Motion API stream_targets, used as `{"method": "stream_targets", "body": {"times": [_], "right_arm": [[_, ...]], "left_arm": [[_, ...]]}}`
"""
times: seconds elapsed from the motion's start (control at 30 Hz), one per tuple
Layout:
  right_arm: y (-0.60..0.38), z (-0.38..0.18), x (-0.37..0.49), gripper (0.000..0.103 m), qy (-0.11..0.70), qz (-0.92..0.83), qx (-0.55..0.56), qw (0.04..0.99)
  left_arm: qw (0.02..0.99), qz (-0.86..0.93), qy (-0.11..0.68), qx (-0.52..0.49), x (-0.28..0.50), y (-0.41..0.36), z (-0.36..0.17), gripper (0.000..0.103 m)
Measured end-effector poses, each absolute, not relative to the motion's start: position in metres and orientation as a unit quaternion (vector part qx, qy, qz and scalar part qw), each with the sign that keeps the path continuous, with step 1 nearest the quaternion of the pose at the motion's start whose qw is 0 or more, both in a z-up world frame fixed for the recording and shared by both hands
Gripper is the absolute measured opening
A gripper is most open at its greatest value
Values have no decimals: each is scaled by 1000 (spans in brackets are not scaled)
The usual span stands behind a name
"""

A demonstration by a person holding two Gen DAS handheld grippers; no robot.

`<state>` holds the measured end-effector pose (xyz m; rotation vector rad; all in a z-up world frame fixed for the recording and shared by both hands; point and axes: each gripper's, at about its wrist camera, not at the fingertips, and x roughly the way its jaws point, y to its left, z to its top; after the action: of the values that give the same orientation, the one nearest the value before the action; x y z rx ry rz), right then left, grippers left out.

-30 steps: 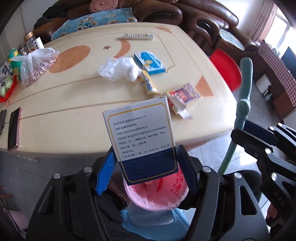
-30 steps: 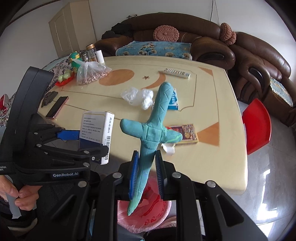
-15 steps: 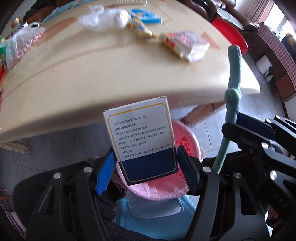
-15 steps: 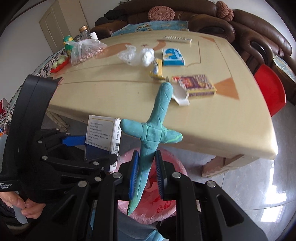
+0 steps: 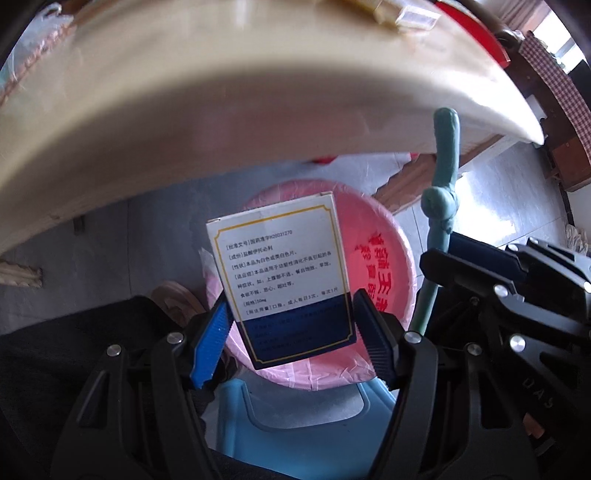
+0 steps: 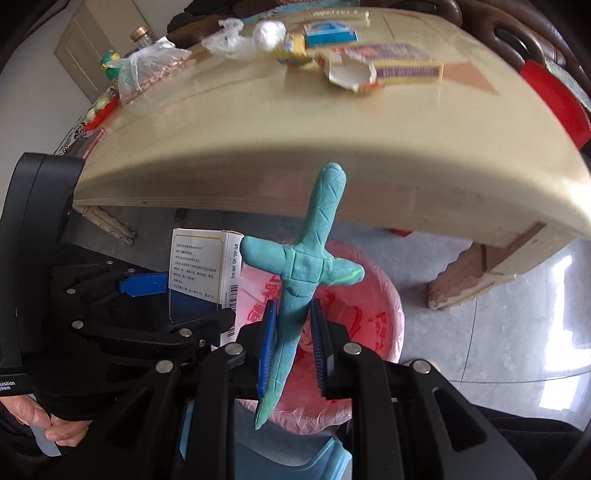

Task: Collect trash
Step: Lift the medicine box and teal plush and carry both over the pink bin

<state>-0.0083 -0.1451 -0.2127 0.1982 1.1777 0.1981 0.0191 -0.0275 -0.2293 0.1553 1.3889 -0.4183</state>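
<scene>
glossy table [image 6: 295, 122], crinkly plastic bin liner [image 5: 376, 258]

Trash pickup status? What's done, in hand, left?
Done: nothing visibly in the pink-lined bin yet. In hand: left gripper holds the medicine box, right gripper the green clay cross, both above the bin. Left: torn carton, wrappers and blue box on the table.

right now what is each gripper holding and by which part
The left gripper holds a medicine box by its dark lower end; the right gripper holds a teal clay sword by its blade.
</scene>
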Motion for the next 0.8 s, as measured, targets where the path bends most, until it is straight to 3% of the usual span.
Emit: {"method": "stream_targets", "body": {"times": [0.8], "right_arm": [[-156, -343, 24, 19, 663, 78, 88, 739]], "left_arm": [[647, -192, 737, 36, 47, -40, -345, 65]]}}
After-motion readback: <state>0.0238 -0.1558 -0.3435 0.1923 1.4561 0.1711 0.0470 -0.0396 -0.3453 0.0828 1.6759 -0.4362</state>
